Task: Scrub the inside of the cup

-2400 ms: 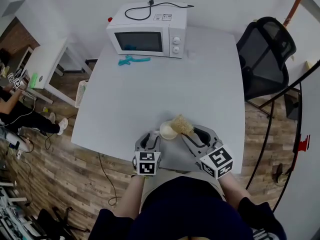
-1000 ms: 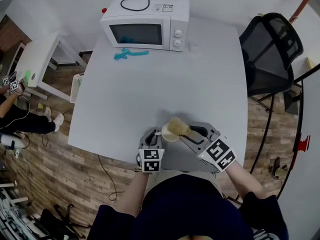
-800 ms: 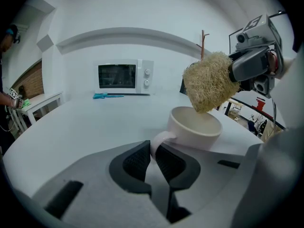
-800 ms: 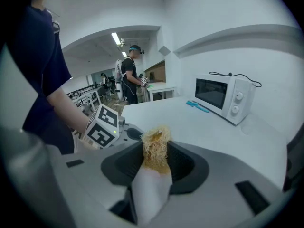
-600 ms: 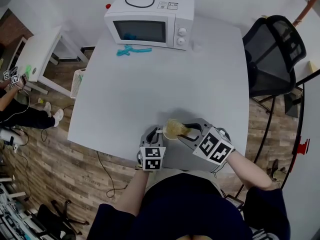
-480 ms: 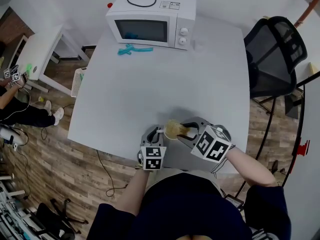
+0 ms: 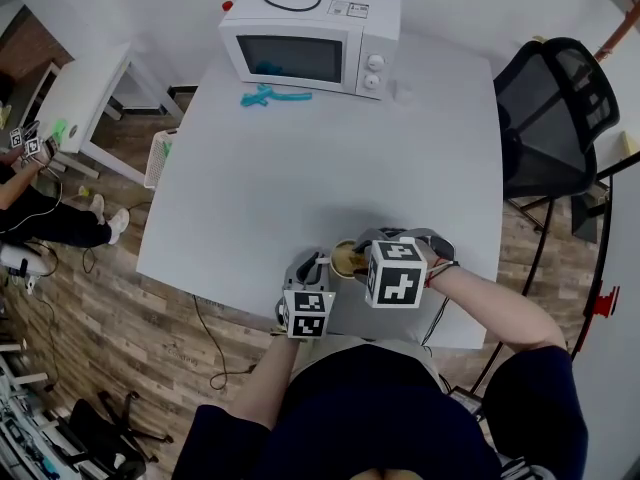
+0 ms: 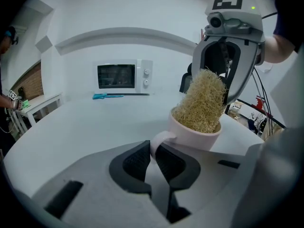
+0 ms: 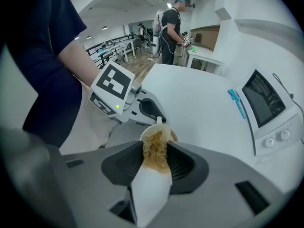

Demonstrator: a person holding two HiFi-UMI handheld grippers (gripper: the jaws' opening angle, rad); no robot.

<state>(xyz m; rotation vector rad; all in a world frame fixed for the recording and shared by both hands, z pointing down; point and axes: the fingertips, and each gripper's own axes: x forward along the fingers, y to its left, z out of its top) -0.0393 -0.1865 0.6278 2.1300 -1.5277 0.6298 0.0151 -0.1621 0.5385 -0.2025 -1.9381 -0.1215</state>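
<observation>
Two jobs at the near edge of the surface (image 7: 330, 168): the left tool (image 8: 153, 158) pinches the cup (image 8: 195, 134) handle, and the right tool (image 9: 156, 163) squeezes the scrubber (image 8: 202, 99) poked inside, so scrubbing looks barely begun.

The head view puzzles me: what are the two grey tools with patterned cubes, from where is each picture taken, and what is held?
There is no robot here. A person holds a two-jaw gripper in each hand, and the patterned cubes are parts of those grippers. The head view comes from a camera on the person's head, looking down. The other two views come from a camera riding on each gripper, looking along its jaws.

The left gripper is closed on the handle of a pale cup, near the front edge of the white table. The right gripper is closed on a straw-coloured scrubber, whose lower end is inside the cup.

At the table's far end stands a microwave, with a teal thing in front of it. A black chair stands beside the table.
</observation>
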